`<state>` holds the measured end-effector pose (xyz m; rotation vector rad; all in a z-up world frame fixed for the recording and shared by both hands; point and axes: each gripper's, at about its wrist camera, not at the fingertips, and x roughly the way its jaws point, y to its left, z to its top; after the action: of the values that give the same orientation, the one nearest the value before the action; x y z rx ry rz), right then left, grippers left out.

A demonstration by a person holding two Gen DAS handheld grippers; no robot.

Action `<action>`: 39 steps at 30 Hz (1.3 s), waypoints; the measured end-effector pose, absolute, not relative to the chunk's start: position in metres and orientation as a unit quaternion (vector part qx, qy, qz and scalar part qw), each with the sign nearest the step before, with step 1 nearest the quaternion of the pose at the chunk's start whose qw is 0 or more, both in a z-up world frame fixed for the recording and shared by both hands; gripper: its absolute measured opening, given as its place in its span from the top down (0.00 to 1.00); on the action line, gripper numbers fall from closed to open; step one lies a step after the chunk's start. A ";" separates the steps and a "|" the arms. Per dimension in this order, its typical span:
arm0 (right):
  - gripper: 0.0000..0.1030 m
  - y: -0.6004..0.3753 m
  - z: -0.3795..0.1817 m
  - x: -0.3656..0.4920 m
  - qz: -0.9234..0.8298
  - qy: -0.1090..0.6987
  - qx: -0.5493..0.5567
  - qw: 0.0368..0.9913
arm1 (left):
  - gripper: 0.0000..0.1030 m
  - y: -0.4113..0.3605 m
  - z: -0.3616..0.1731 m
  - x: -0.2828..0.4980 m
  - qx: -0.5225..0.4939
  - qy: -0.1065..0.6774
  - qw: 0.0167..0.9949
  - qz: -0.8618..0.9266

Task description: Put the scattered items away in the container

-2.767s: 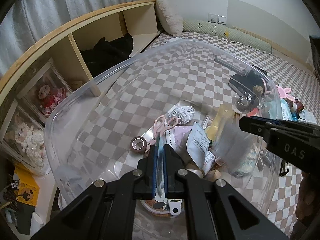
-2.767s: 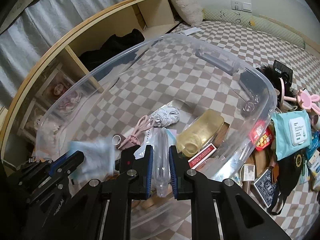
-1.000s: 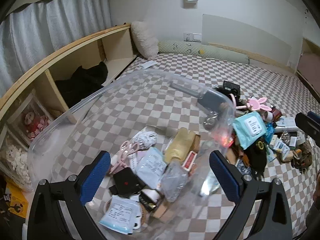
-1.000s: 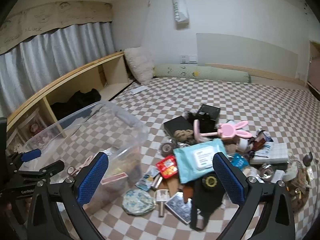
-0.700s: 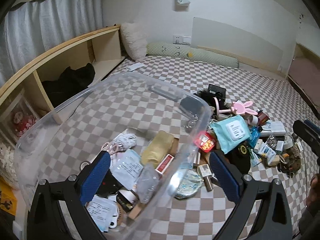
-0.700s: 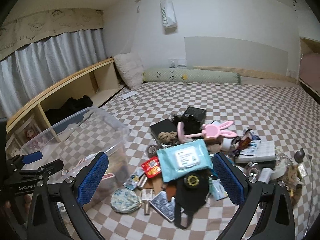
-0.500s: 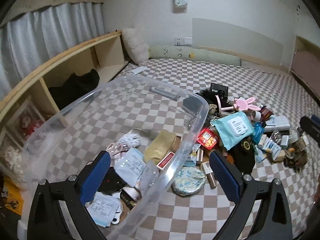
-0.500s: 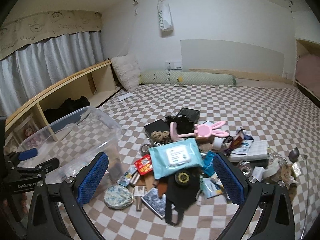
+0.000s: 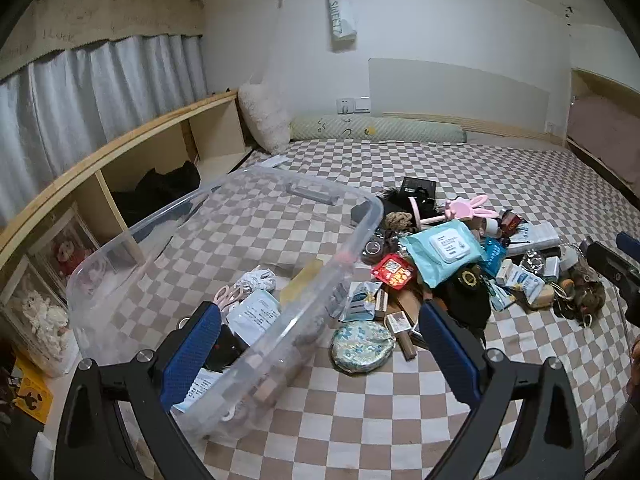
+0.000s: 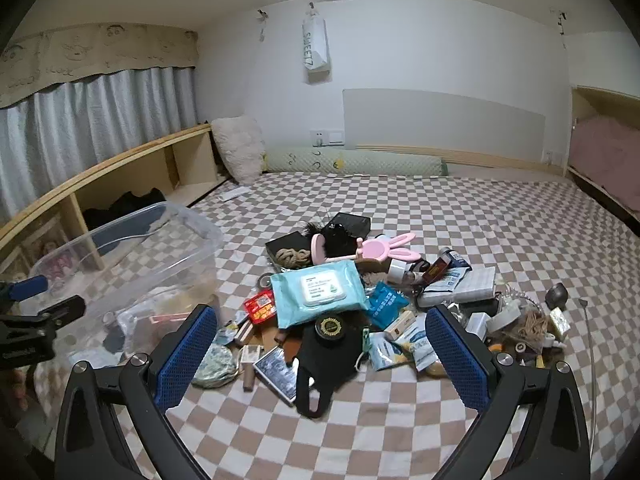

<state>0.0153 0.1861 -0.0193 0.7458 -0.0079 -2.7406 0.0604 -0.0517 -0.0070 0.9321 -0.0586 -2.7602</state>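
A clear plastic bin (image 9: 360,232) (image 10: 188,220) stands on the checked bedspread and holds scissors, packets and a yellow bottle. To its right lies a heap of loose items: a teal wet-wipes pack (image 9: 444,252) (image 10: 316,292), a pink bunny mirror (image 9: 464,208) (image 10: 384,250), a black face mask (image 10: 328,356), a round patterned pouch (image 9: 362,350) (image 10: 214,362) and a red snack packet (image 9: 394,270) (image 10: 260,306). My left gripper (image 9: 320,356) is open and empty over the bin's near right corner. My right gripper (image 10: 322,356) is open and empty above the heap.
A wooden shelf unit (image 9: 132,168) with dark clothes and boxed plush toys runs along the left. A long green bolster (image 10: 356,162) and a fluffy cushion (image 10: 240,148) lie at the wall. Bare checked bedspread (image 10: 500,216) stretches behind and right of the heap.
Both grippers were shut on packets inside the bin; they have opened, let go and pulled back and up. The right one swung right toward the heap.
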 end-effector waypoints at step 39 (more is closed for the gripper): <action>0.00 0.211 -0.019 0.073 -0.965 0.024 0.221 0.139 | 0.00 -0.022 -0.001 0.102 0.274 -0.030 0.115 -0.954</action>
<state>0.0733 0.2113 -0.0193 0.6391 0.0704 -2.7899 0.1019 -0.0218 -0.0006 0.8031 -0.0866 -2.7962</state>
